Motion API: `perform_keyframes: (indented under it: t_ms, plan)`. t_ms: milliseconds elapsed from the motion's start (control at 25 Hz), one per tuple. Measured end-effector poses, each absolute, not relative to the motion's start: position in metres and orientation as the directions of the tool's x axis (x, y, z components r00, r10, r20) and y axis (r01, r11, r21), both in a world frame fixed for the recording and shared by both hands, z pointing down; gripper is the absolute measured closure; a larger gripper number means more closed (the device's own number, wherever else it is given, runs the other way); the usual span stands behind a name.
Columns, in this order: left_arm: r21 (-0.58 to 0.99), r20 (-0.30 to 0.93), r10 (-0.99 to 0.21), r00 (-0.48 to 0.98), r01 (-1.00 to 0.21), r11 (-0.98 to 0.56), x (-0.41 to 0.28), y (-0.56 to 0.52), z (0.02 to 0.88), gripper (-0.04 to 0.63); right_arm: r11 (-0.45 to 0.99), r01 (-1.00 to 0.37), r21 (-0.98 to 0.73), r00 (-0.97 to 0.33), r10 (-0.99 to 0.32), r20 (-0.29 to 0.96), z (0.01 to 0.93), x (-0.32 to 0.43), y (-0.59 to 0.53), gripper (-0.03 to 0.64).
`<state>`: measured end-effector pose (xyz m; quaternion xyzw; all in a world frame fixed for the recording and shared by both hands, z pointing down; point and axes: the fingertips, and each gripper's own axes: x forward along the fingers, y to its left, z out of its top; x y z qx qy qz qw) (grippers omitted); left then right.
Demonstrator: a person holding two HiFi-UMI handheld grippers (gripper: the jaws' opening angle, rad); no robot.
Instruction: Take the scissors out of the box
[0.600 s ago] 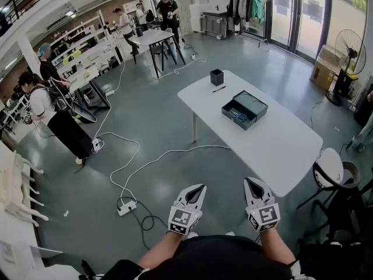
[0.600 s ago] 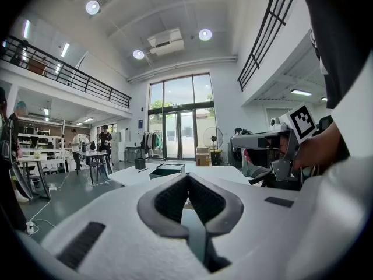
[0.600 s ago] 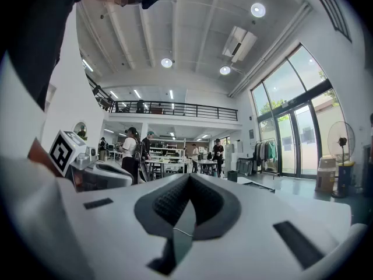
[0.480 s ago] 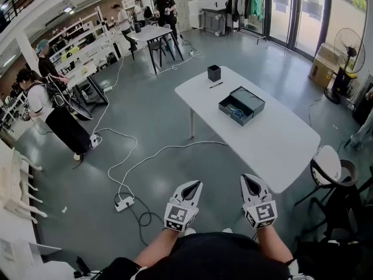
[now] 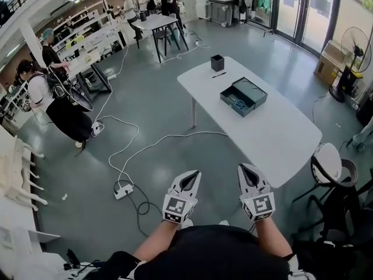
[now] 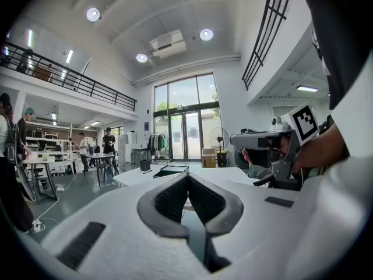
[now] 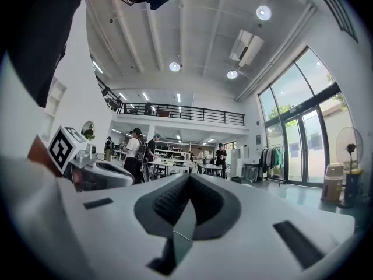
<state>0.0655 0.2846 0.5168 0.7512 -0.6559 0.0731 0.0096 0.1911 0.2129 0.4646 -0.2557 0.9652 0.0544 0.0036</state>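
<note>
A dark open box (image 5: 244,96) lies on a long white table (image 5: 274,139), far ahead of both grippers. Inside its left half I make out blue-handled scissors (image 5: 236,103). My left gripper (image 5: 193,176) and right gripper (image 5: 245,170) are held side by side over the floor, short of the table's near end. Both are shut with nothing between their jaws. In the left gripper view the left gripper (image 6: 187,179) points toward the distant box (image 6: 171,170), and the right gripper's body (image 6: 262,140) shows at the side. In the right gripper view the right gripper (image 7: 189,179) is shut too.
A black cup (image 5: 217,62) and a pen (image 5: 219,74) sit at the table's far end. A round stool (image 5: 328,165) stands right of the near end. Cables and a power strip (image 5: 123,191) lie on the floor at left. People stand by benches at far left.
The view has shifted a little toward the table, and both grippers sit slightly higher in the picture. Their jaws have stayed shut.
</note>
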Motion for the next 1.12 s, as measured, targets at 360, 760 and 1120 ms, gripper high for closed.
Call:
perform_keyframes:
  t_ms: [360, 760, 1120]
  plan:
    - [-0.086, 0.121, -0.99, 0.068, -0.993, -0.078, 0.068, 0.267, 0.518, 0.586, 0.872, -0.48, 0.096, -0.877, -0.479, -0.034, 0.471, 0.201, 0.186, 0.612]
    - [-0.066, 0.137, -0.99, 0.034, -0.997, -0.043, 0.061, 0.245, 0.526, 0.586, 0.889, -0.448, 0.093, -0.893, -0.449, -0.008, 0.479, 0.187, 0.156, 0.611]
    - [-0.047, 0.146, -0.987, 0.059, -0.997, -0.066, 0.013, 0.186, 0.535, 0.586, 0.887, -0.453, 0.09, -0.888, -0.457, 0.038, 0.491, 0.137, 0.101, 0.611]
